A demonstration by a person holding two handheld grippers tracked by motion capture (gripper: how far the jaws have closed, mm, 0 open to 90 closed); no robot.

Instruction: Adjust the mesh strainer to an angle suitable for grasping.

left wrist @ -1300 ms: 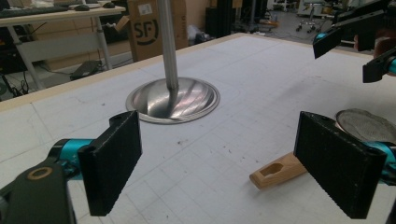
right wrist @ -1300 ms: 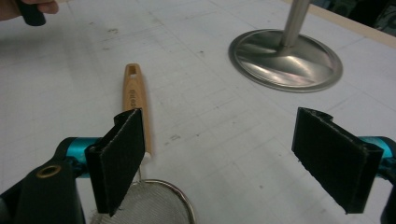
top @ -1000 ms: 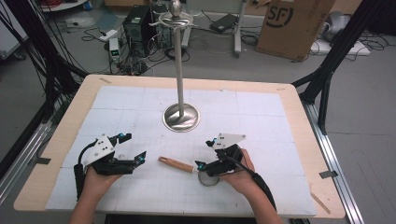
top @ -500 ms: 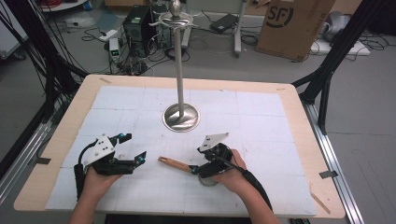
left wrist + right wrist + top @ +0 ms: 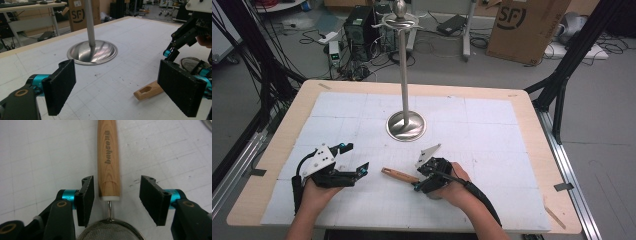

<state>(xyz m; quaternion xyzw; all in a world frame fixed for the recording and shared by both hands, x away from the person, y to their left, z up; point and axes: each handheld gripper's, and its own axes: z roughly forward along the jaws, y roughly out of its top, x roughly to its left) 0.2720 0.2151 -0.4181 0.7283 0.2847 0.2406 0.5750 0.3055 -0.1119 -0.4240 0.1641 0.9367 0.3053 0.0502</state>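
A small strainer lies on the white mat, its wooden handle point(image 5: 399, 175) pointing left and its mesh bowl point(image 5: 110, 231) under my right hand. My right gripper point(image 5: 417, 184) stands open over the joint of handle and bowl. In the right gripper view its jaws straddle the handle point(image 5: 109, 157) near the white collar, the left pad point(image 5: 86, 192) close to the wood and the right pad farther off. My left gripper point(image 5: 356, 157) rests open at the front left, a hand's width from the handle's tip point(image 5: 147, 91), with nothing between its jaws.
A tall metal stand with a round base point(image 5: 406, 126) rises at the mat's middle, behind both grippers. The wooden table edge point(image 5: 272, 150) frames the mat. A cardboard box point(image 5: 527, 27) and cables lie on the floor beyond.
My right gripper has slid left along the strainer, from over the bowl to the base of the handle. The left gripper has stayed put.
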